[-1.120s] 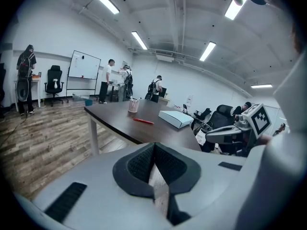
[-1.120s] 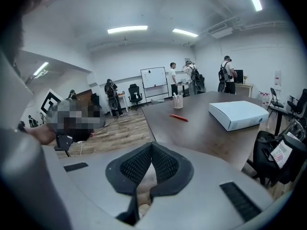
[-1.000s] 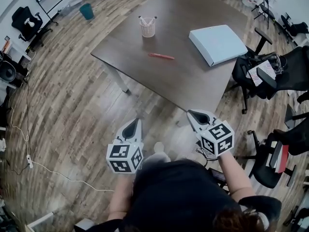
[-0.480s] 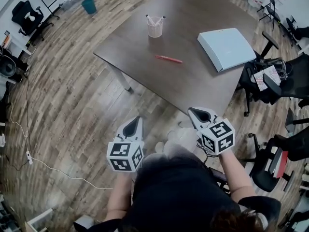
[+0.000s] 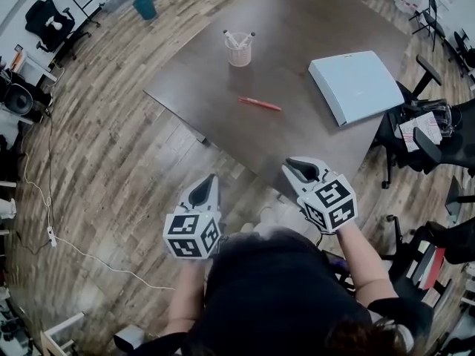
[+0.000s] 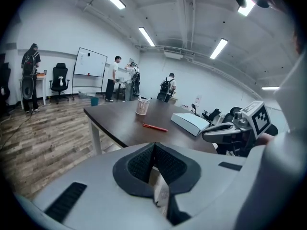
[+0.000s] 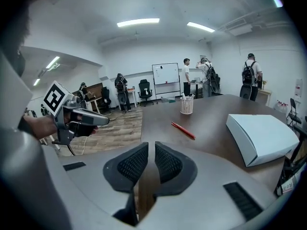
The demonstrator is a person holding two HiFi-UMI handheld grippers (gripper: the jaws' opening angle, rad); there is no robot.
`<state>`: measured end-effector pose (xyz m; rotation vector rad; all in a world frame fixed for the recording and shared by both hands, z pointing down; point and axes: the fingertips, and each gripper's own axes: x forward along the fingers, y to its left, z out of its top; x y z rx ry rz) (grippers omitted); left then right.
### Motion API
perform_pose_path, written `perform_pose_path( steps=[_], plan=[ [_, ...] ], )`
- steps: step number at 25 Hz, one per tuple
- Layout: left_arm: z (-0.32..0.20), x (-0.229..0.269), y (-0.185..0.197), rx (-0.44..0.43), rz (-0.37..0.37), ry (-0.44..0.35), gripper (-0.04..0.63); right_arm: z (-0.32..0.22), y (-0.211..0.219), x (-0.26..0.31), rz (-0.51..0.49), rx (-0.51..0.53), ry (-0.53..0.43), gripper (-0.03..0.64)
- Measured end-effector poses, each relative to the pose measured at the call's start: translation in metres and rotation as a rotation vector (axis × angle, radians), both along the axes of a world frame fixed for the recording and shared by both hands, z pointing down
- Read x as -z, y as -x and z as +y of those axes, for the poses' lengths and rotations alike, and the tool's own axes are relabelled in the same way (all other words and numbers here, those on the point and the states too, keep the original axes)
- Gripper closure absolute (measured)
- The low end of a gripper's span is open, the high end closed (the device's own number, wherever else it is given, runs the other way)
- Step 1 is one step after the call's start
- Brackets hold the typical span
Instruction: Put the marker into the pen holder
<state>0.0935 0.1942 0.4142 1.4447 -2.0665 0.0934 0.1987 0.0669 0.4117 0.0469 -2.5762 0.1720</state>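
Hovering by near edge of table: left gripper apparently pinched together; right gripper just opening, nothing between; marker lies mid-table.

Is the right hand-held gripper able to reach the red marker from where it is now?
Probably not yet: the right hand-held gripper, jaws just opening and empty, hangs about at the table's near edge; the marker lies well farther in. Nothing blocks the way.
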Motion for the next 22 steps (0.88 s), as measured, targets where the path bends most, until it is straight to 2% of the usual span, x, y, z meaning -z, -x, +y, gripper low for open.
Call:
perform_pose_path(
  steps=[5, 11, 15, 22],
  plan=[
    [-0.025, -0.002, 0.005, -0.018, -0.013, 0.021, 0.568, -0.015, 0.011, 0.001, -0.013, 0.015, 0.011, 0.523],
    [-0.055, -0.003, 0.02, -0.084, -0.028, 0.027, 0.568, -0.036, 0.025, 0.002, -0.012, -0.029, 0.012, 0.495],
    [-0.081, -0.009, 0.047, -0.14, -0.035, 0.02, 0.568, -0.051, 0.046, -0.004, 0.005, -0.069, -0.001, 0.491],
    [-0.124, -0.016, 0.117, -0.296, 0.009, 0.024, 0.568, -0.088, 0.107, -0.01, 0.058, -0.209, -0.042, 0.474]
  ],
)
